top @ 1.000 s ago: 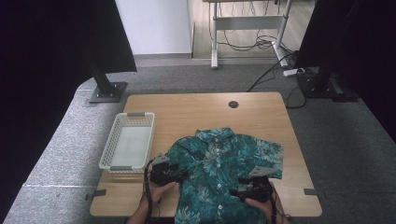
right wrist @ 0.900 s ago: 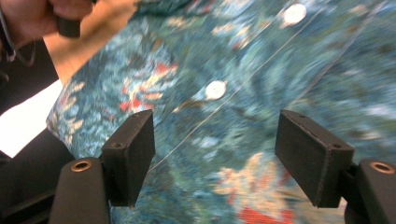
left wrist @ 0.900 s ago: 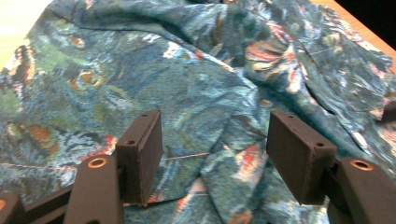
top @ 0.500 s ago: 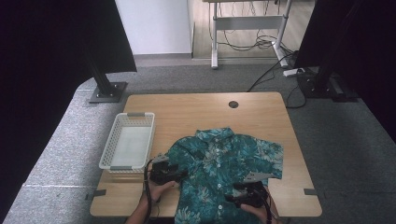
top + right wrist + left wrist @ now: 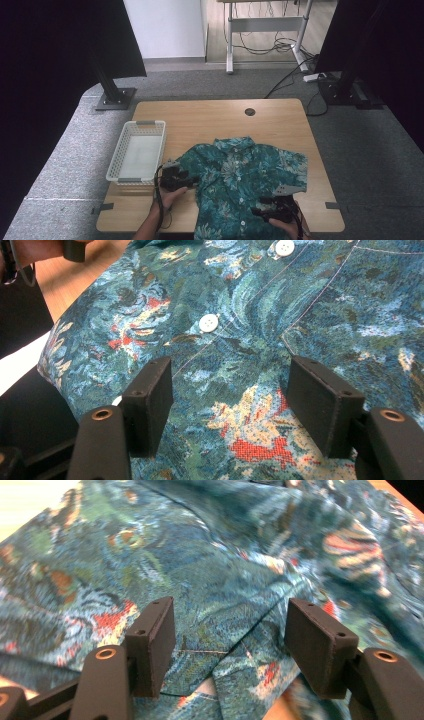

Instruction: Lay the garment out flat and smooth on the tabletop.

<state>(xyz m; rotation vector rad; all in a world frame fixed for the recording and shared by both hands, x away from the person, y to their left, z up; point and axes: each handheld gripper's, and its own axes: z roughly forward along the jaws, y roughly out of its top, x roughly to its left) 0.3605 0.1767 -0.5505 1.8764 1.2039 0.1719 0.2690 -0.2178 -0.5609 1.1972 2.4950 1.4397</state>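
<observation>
So there's a teal floral shirt [image 5: 240, 185] spread flat on the wooden table [image 5: 210, 120], buttoned side up, sitting toward the near edge and a bit right of the middle. Its hem reaches the near edge, and the collar points at the far edge.

The left gripper [image 5: 186, 181] is at the shirt's left sleeve, pretty close to the near left part of the table. In the left gripper view, its jaws are spread wide apart with sleeve fabric [image 5: 235, 595] lying between and beyond them. They aren't pinching anything, just sitting over a seam and a fold in the cloth.

The right gripper [image 5: 262, 212] is down at the lower right of the shirt, right by the near edge. Same deal there: jaws wide open, nothing grabbed. In the right gripper view the fabric runs between them, with a white button [image 5: 208, 322] on the placket a little way ahead.

A white basket [image 5: 135, 157] sits by the table's left edge, just beside the left gripper but not touching the shirt. There's also a round cable hole [image 5: 250, 111] near the far edge
</observation>
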